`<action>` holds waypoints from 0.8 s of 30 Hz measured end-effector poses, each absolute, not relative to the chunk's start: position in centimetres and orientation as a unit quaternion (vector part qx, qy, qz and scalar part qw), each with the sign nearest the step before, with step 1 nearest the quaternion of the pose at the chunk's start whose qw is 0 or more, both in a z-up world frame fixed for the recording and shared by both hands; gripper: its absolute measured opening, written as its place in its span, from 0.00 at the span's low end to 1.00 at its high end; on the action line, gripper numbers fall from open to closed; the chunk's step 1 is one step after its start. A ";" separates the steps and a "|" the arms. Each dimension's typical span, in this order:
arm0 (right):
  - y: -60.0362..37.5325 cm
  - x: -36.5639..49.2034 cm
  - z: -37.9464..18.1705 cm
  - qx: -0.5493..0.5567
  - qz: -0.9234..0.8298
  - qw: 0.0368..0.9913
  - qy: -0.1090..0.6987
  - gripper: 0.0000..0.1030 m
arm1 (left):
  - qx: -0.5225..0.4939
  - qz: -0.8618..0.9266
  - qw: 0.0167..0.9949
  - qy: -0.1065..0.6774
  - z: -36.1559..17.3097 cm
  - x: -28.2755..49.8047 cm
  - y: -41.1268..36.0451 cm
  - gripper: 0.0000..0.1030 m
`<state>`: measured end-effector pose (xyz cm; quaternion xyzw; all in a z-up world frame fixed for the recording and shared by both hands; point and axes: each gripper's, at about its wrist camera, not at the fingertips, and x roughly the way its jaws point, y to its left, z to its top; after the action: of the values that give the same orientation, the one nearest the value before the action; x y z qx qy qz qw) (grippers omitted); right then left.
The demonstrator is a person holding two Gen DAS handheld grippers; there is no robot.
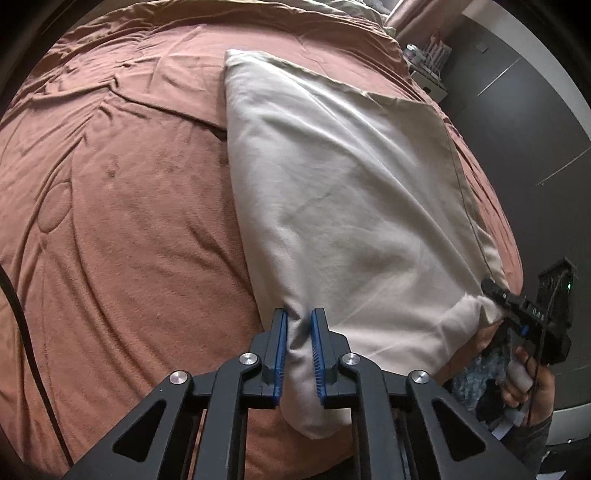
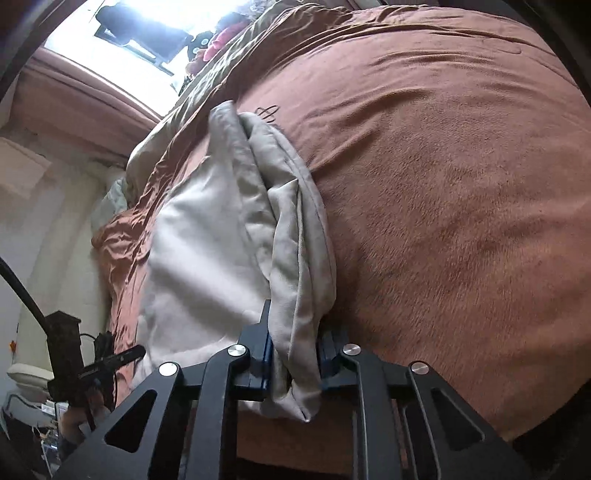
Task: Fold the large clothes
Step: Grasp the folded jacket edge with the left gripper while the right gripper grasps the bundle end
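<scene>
A large beige cloth [image 1: 343, 192] lies spread over a rust-brown bed cover [image 1: 122, 206], its near edge lifted. My left gripper [image 1: 300, 317] is shut on the cloth's near left corner, which bunches between the blue pads [image 1: 280, 343]. My right gripper [image 1: 491, 288] shows at the right of the left wrist view, holding the near right corner. In the right wrist view my right gripper [image 2: 295, 325] is shut on a thick bunch of the cloth [image 2: 291, 251], which hangs between its fingers. My left gripper [image 2: 129, 353] shows at the lower left there.
The bed cover [image 2: 461, 184] fills most of both views. A dark wall [image 1: 524, 110] and a shelf with small items [image 1: 428, 55] stand past the bed's right side. A bright window [image 2: 122, 33] and a pale pillow [image 2: 114, 199] lie at the bed's far end.
</scene>
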<state>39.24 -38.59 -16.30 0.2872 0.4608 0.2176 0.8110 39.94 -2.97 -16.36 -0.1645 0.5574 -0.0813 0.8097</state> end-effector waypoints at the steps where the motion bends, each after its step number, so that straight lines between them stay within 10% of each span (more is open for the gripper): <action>1: -38.6 38.8 -16.5 0.290 0.219 0.810 0.460 0.14 | -0.166 -0.081 0.810 0.557 -16.2 39.8 -2.7 0.11; 16: -37.9 32.1 -17.6 0.281 0.240 0.806 0.462 0.14 | -0.160 -0.098 0.801 0.568 -16.1 38.8 1.0 0.10; 24: -38.6 36.6 -16.9 0.253 0.235 0.804 0.484 0.30 | -0.131 -0.101 0.803 0.573 -15.9 40.8 0.2 0.14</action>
<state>36.60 -38.62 -16.93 0.2529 0.4835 0.2348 0.8044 40.83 0.23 -15.87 -0.1314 0.5728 -0.1011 0.8027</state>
